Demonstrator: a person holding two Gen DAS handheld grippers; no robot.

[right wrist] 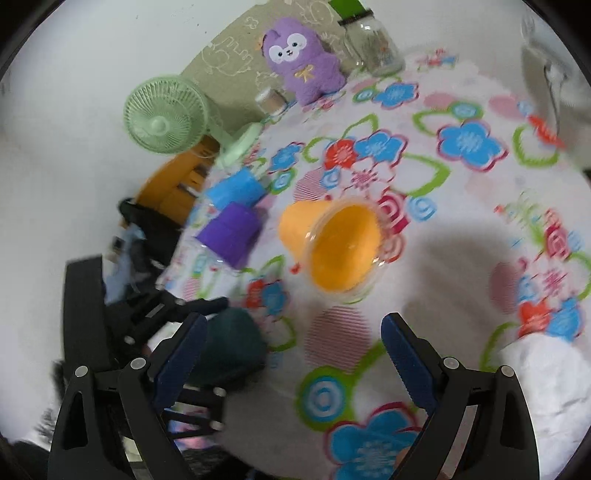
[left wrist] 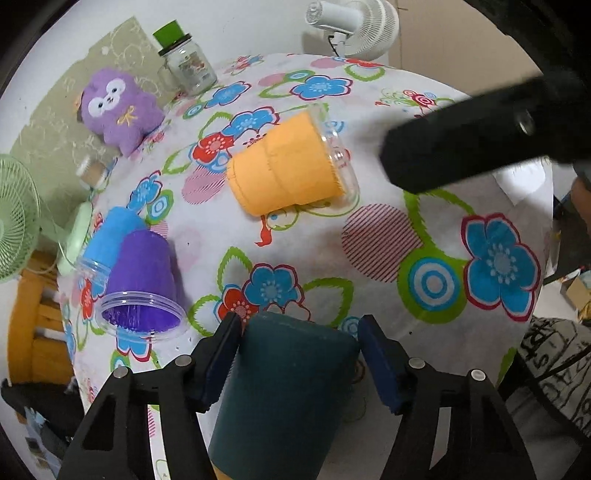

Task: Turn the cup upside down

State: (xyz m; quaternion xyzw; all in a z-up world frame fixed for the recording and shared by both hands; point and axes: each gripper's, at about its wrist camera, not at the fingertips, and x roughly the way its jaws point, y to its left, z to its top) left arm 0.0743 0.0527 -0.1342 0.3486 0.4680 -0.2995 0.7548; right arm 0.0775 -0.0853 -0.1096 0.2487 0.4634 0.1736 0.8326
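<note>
A dark teal cup [left wrist: 284, 391] sits between the fingers of my left gripper [left wrist: 299, 358], base pointing away; the jaws stand close on both sides of it. It also shows in the right wrist view [right wrist: 231, 347], held by the left gripper. An orange cup [left wrist: 288, 166] lies on its side mid-table, its clear rim toward the right; in the right wrist view [right wrist: 332, 247] its mouth faces me. My right gripper [right wrist: 295, 358] is open and empty above the cloth, and appears as a dark bar in the left wrist view [left wrist: 465, 147].
A purple cup [left wrist: 142, 280] and a blue cup [left wrist: 107, 240] lie on their sides at the left table edge. A purple plush [left wrist: 118, 107], a glass jar [left wrist: 186, 62], a green fan [left wrist: 14, 221] and a white fan [left wrist: 351, 26] stand at the back of the floral cloth [left wrist: 406, 258].
</note>
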